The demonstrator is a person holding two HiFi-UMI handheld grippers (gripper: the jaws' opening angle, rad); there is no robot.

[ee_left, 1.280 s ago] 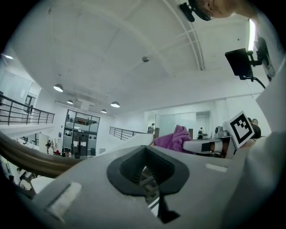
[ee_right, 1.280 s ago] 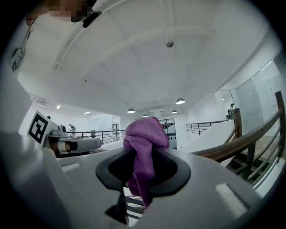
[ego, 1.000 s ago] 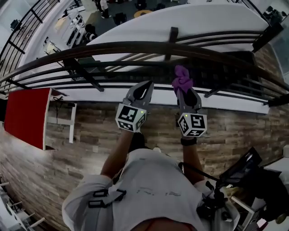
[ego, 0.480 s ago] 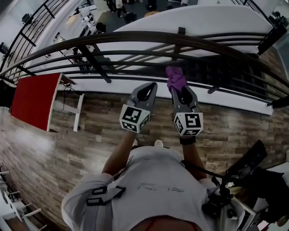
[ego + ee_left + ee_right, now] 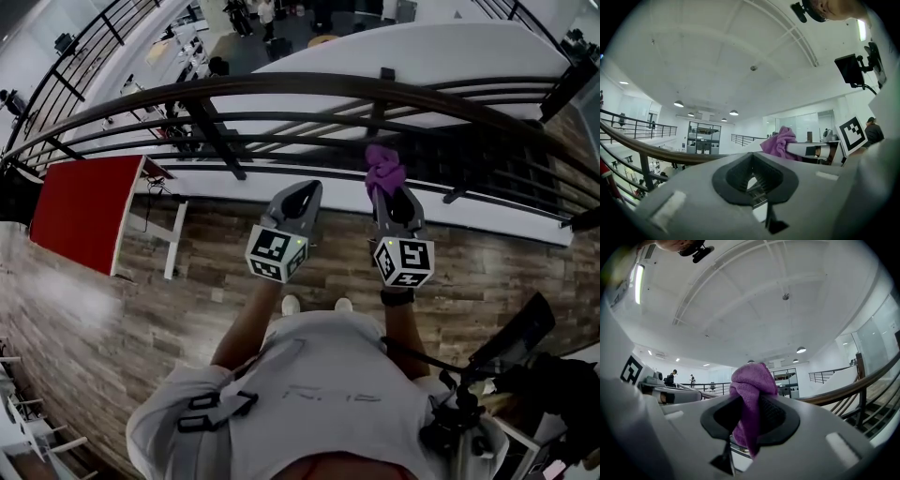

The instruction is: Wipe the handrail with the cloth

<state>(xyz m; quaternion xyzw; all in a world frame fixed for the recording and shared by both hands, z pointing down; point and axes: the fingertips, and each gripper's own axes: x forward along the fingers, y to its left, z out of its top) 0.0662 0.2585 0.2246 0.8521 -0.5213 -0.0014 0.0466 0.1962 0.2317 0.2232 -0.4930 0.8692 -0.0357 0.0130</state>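
A dark curved handrail [image 5: 309, 82] runs across the top of the head view, with thinner rails below it. My right gripper [image 5: 386, 190] is shut on a purple cloth [image 5: 382, 169], which sticks up out of its tips short of the handrail and apart from it. In the right gripper view the cloth [image 5: 752, 392] hangs between the pads, and the handrail [image 5: 855, 386] passes at the right. My left gripper [image 5: 302, 194] sits beside it, shut with nothing in it. The left gripper view shows the handrail [image 5: 656, 150] at the left and the cloth [image 5: 780, 142] at the right.
A red panel [image 5: 80, 211] and a white frame [image 5: 173, 234] stand at the left on the wood floor [image 5: 141, 309]. Slanted black posts [image 5: 216, 141] carry the rails. Black equipment [image 5: 525, 375] is at my lower right. Beyond the rail the floor drops to a lower level.
Both grippers stay side by side below the rail, and the right one keeps hold of the cloth. The view has shifted, so the red panel and posts sit further right.
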